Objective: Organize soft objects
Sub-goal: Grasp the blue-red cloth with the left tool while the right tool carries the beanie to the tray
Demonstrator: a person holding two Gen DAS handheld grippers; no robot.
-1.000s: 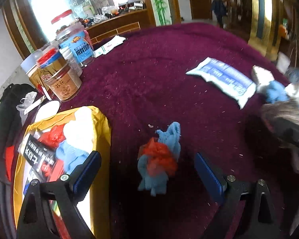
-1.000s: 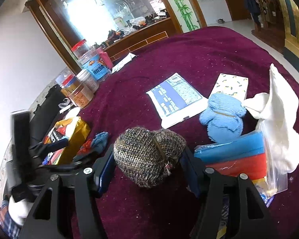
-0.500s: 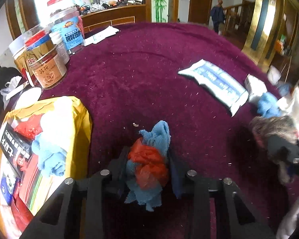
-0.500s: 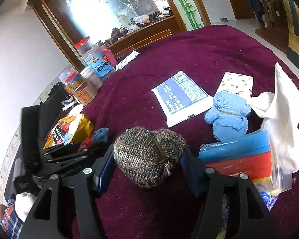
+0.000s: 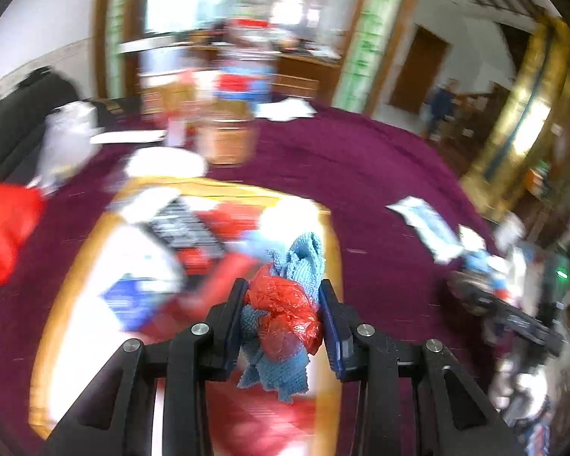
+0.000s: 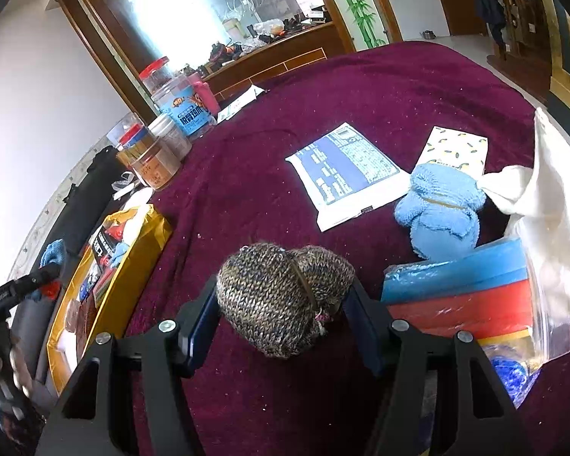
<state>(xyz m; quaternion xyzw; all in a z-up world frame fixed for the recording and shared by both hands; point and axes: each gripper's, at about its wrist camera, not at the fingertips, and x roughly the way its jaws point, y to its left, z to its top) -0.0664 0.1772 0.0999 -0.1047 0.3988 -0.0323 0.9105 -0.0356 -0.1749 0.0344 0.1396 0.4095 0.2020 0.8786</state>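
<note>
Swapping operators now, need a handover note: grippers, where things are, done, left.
Left hand-held gripper: shut on the blue-and-red cloth bundle, lifted over the yellow box.
Right hand-held gripper: pads against the knit bundle, which rests on the maroon cloth.
Done: a few cloths already in the box.
Left: drop the cloth bundle in; box the knit bundle and the blue towel roll by the plastic bag.

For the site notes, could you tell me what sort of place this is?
Most likely a lived-in home, a dining or living room: a table under a maroon cloth, food jars, a wooden sideboard and a staircase railing.
</note>
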